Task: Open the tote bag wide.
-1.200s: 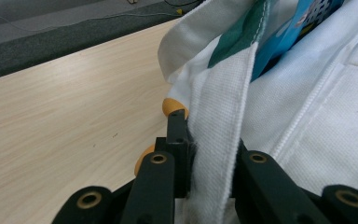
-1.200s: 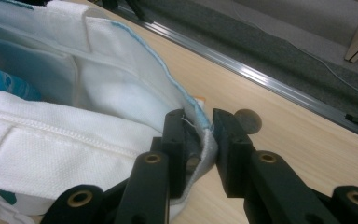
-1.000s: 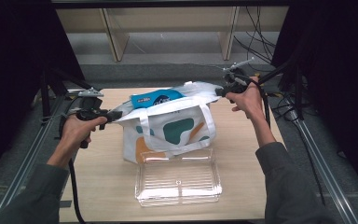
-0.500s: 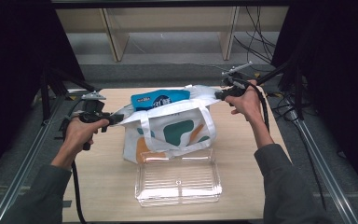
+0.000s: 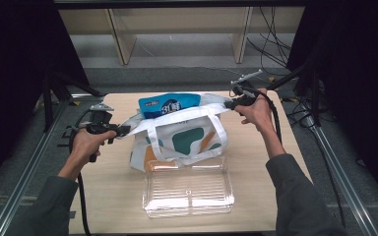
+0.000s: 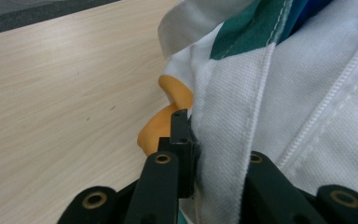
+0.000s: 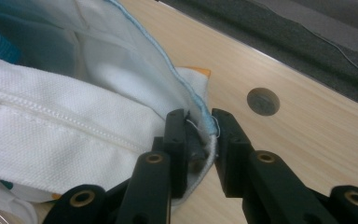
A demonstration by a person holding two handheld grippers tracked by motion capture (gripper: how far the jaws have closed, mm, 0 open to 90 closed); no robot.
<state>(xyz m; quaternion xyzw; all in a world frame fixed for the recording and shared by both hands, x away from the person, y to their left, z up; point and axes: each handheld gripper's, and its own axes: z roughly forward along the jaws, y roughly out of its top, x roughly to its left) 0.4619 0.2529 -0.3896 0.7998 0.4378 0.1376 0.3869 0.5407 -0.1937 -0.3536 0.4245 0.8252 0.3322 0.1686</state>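
Note:
A white tote bag (image 5: 182,137) with green and orange shapes stands on the wooden table (image 5: 275,187), its mouth stretched wide. A blue snack packet (image 5: 167,104) sticks up out of the mouth. My left gripper (image 5: 123,130) is shut on the bag's left rim (image 6: 223,140). My right gripper (image 5: 229,104) is shut on the bag's right rim (image 7: 200,140), pinching the blue-edged hem. In the left gripper view (image 6: 214,140), white fabric and an orange patch (image 6: 161,126) sit right at the jaws. In the right gripper view (image 7: 199,135), the white handle strap (image 7: 51,130) runs off to the left.
A clear plastic tray (image 5: 187,189) lies flat just in front of the bag, near the table's front edge. A round hole (image 7: 263,101) sits in the tabletop beyond the right jaws. Cables (image 5: 275,44) trail over the floor at the back right.
The bag's mouth has been pulled wider and lower. The blue packet now stands more upright inside it. Both hands have shifted slightly outward.

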